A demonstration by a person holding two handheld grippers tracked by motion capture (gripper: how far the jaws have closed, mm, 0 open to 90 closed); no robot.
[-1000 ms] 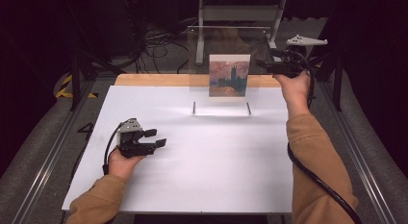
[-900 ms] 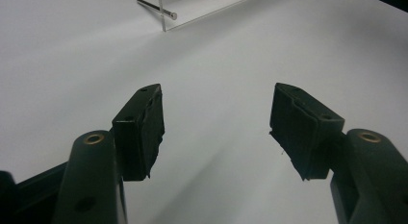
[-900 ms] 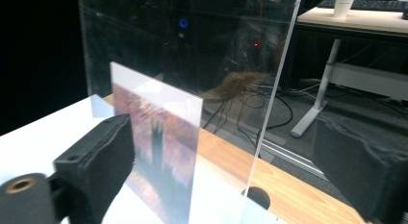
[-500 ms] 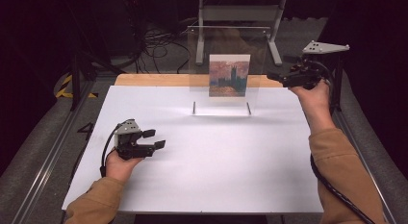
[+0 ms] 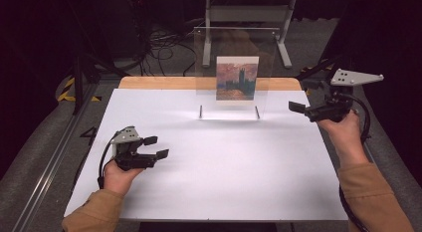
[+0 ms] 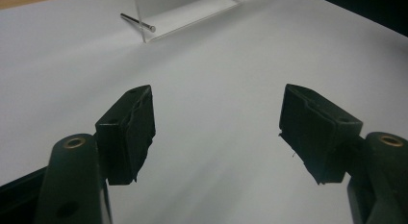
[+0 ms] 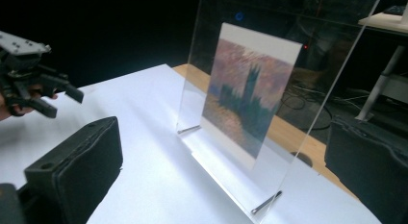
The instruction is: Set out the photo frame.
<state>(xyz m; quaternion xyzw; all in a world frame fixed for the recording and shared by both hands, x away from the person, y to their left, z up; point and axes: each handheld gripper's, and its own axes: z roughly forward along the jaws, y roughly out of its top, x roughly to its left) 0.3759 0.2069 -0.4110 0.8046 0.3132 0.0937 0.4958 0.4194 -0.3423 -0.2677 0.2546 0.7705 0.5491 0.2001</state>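
At the far middle of the bench (image 5: 219,157) stands a clear plastic frame (image 5: 234,67) with a picture (image 5: 237,78) in it, upright on its two small metal feet, its broad face toward the person. The right tool (image 5: 298,108) hovers off the frame's right edge, near it but apart, pointing left at it, while the left tool (image 5: 158,147) sits well away over the near left of the bench (so the right hand is plainly the nearer one). The frame's long side runs across the bench, so the right tool meets it edge-on.

Both tools are released with nothing between the jaws; the left one's have just been opening, over bare white bench.

From the right gripper view, the frame (image 7: 269,113) is seen at a slant, and the picture (image 7: 248,92) fills only part of the pane. From the left gripper view, just the frame's foot and one metal pin (image 6: 138,22) appear.
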